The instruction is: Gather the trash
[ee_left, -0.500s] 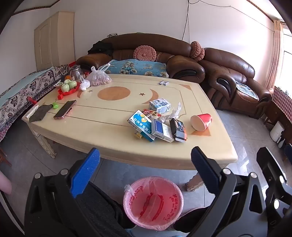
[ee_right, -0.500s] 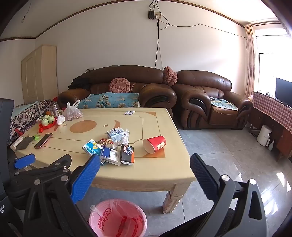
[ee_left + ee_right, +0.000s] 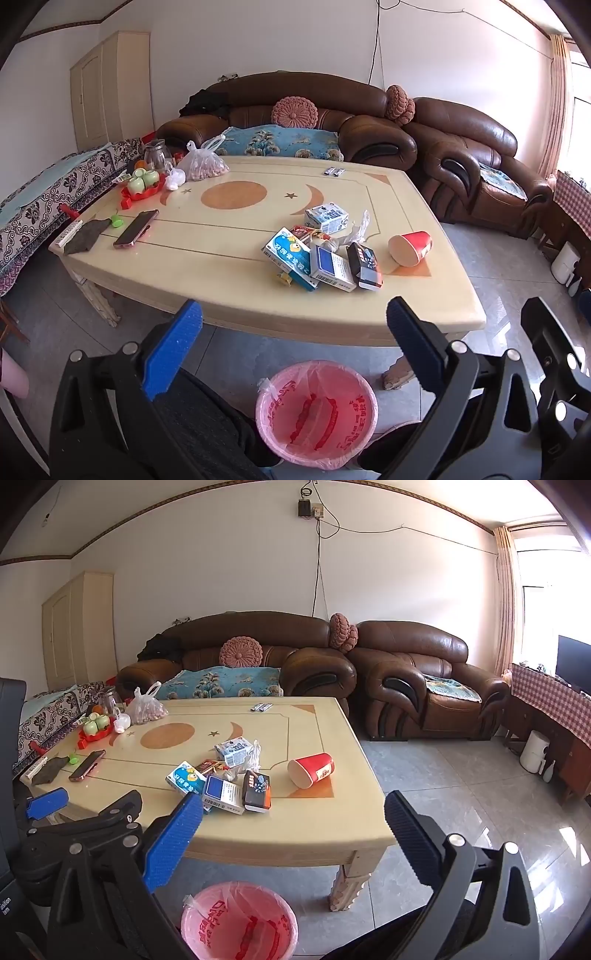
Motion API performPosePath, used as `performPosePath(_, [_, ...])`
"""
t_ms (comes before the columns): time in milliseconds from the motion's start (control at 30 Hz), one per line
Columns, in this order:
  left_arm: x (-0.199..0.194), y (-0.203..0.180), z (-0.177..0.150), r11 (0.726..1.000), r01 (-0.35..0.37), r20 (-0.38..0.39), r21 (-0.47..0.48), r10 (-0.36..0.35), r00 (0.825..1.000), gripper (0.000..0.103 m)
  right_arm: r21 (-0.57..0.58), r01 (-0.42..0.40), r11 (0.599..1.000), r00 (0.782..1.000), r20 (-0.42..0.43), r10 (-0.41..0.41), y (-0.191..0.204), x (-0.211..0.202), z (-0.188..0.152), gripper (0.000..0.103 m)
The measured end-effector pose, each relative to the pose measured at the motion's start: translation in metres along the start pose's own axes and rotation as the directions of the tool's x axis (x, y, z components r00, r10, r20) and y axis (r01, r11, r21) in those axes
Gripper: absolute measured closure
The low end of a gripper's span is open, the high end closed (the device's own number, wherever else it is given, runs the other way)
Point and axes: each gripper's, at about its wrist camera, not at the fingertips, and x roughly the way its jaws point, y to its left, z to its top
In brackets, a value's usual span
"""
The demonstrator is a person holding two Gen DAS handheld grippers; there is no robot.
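Note:
A heap of trash lies on the cream table (image 3: 229,288) (image 3: 317,827): a blue carton (image 3: 287,256) (image 3: 185,781), a white-and-blue box (image 3: 330,267) (image 3: 222,793), a black pack (image 3: 365,264) (image 3: 258,788), a milk box (image 3: 327,217) (image 3: 234,750) and crumpled clear wrap (image 3: 356,230). A red paper cup (image 3: 410,246) (image 3: 312,770) lies on its side to the right. A pink-lined bin (image 3: 316,411) (image 3: 240,921) stands on the floor before the table. My left gripper (image 3: 291,328) and right gripper (image 3: 293,823) hover open short of the table edge, holding nothing.
A phone (image 3: 136,229), a dark cloth (image 3: 83,236), a red tray of green cups (image 3: 142,184) and a bag of nuts (image 3: 205,164) sit on the table's left. Brown sofas (image 3: 314,122) stand behind. Tiled floor (image 3: 461,812) lies right.

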Motion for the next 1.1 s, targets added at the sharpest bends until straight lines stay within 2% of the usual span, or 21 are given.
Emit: performPosePath(1100, [-0.0012,-0.0023,-0.0029,1.000,-0.002,-0.002,0.005,0.002,1.000,0.005,0.004,-0.002,1.000,1.000,-0.004,0.002,0.0011,-0.0020,0.0009,0.006])
